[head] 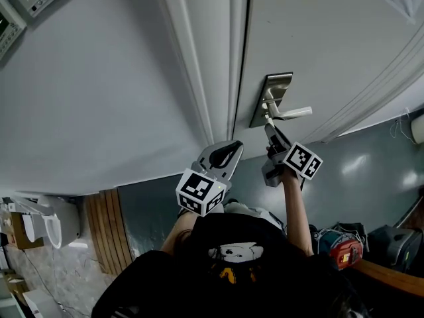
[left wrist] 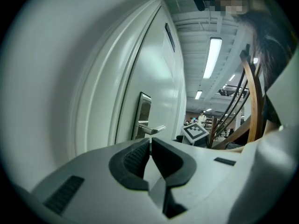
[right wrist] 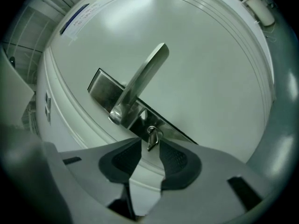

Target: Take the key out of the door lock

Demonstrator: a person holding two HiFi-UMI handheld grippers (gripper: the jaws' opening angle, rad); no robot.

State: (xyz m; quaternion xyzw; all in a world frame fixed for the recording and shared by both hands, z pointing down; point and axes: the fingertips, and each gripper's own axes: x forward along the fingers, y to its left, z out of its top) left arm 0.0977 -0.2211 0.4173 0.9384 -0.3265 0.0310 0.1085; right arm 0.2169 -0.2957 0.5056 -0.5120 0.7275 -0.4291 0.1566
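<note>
Closest to you, your left gripper (head: 228, 152) sits low by the door frame (head: 199, 58). Its own view shows the left gripper (left wrist: 150, 143) with its jaws pressed together at the tips and nothing between them. It points along the door (left wrist: 159, 78), well apart from the lock.

Just past it, your right gripper (head: 268, 128) reaches up to the lower end of the lock plate (head: 275, 88). In its own view the right gripper (right wrist: 150, 146) has its jaws parted, and the key (right wrist: 151, 137) stands in the gap between the two tips. The key is seated in the lock plate (right wrist: 100, 85) just below the base of the lever handle (right wrist: 140, 85), with its small ring showing above the jaw tips. The gap looks wider than the key, so the pads seem not to be clamping it, though whether one pad touches it is hard to tell.

Beyond, the lever handle (head: 291, 112) sticks out from the plate to your right, across the white door (head: 331, 45).
</note>
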